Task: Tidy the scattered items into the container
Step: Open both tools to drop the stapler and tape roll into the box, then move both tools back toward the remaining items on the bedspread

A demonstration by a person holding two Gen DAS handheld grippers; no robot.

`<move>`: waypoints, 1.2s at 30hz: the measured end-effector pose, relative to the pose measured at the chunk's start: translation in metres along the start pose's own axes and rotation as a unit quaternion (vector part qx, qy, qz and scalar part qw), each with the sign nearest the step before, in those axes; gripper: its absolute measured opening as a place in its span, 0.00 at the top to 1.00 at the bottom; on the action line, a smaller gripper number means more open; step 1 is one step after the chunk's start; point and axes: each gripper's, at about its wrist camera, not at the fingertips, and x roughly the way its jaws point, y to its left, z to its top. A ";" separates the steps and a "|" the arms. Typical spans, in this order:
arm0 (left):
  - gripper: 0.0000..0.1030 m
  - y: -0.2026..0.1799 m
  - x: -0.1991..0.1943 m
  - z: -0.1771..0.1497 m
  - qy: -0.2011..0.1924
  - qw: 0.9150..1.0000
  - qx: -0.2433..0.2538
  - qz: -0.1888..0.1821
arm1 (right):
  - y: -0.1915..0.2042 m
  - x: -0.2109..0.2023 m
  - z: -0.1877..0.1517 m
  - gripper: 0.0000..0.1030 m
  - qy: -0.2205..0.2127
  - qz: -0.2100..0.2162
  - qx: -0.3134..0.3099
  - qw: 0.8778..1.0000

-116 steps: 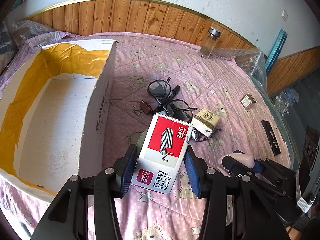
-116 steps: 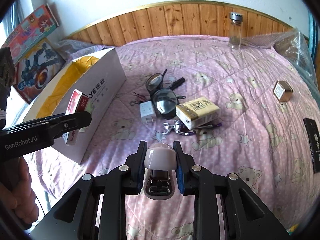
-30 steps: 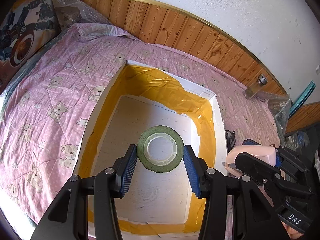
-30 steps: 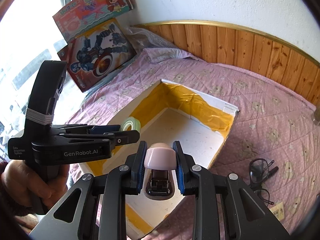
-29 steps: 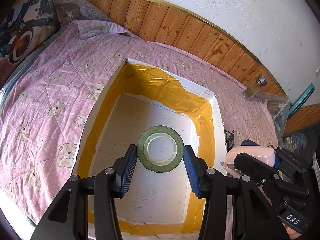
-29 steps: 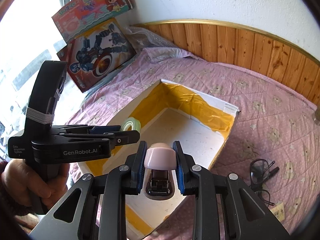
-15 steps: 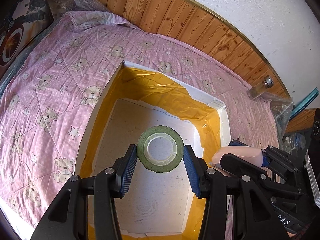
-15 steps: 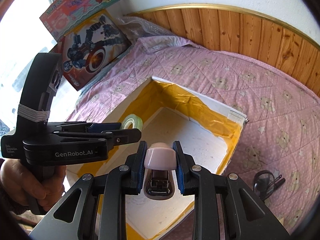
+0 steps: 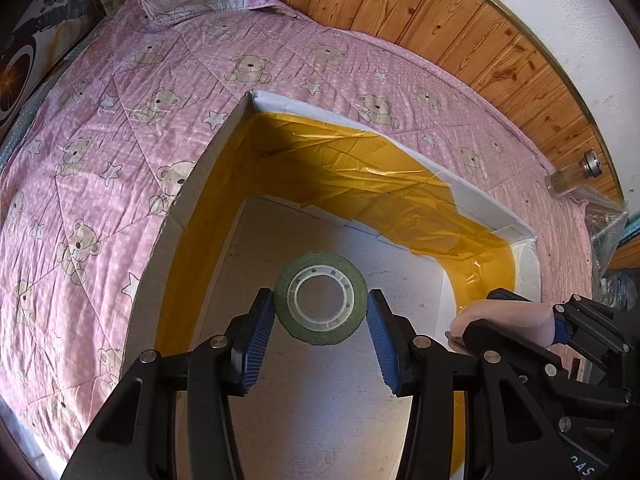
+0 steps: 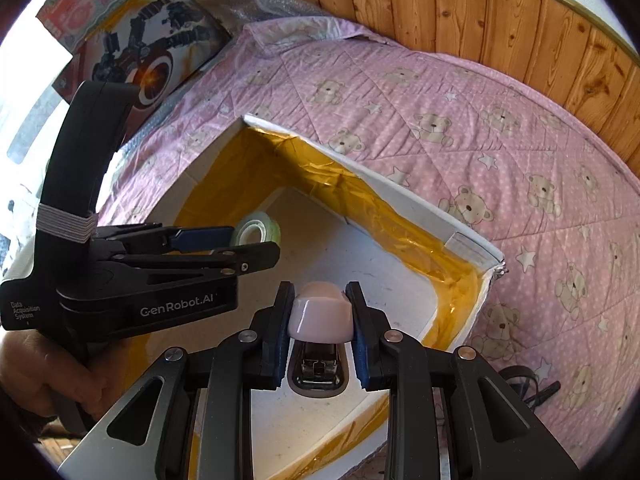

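We read "GenRobot.AI" and, in smaller print, "Data Acquisition System" on the side of the left gripper (image 10: 256, 236) in the right wrist view; in the left wrist view only the fragment "DAS" shows at the lower right edge, cut off. The left gripper (image 9: 320, 312) is clamped on a roll of tape (image 9: 321, 298), green-edged with a clear core, held above the floor of the white box (image 9: 492, 208) lined with yellow tape. The right gripper (image 10: 320, 338) is clamped on a pink-topped stapler (image 10: 320, 316), also over the box interior. From the left view the stapler (image 9: 508, 316) is mostly hidden behind the right gripper's black frame. Only the right view shows the hand (image 10: 52, 376) on the left handle, the toy boxes (image 10: 152, 40) by the wall, and part of the glasses (image 10: 532, 384), cut off at the frame edge. Only the left view shows the glass jar (image 9: 572, 176) on the pink quilt (image 9: 120, 140).
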 end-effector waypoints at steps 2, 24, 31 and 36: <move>0.53 0.002 0.009 0.005 0.004 1.000 -0.001 0.013 | 0.002 0.007 0.002 0.73 0.010 -0.013 -0.011 1.000; 0.44 -0.018 -0.023 -0.036 -0.013 0.994 0.074 0.085 | 0.031 -0.066 -0.062 0.61 -0.070 0.012 0.028 0.997; 0.41 -0.035 -0.059 -0.075 -0.039 0.991 0.094 0.090 | 0.053 -0.092 -0.114 0.60 -0.104 0.038 0.044 0.993; 0.41 -0.039 -0.082 -0.105 -0.054 0.989 0.101 0.091 | 0.059 -0.112 -0.151 0.60 -0.143 0.058 0.067 0.986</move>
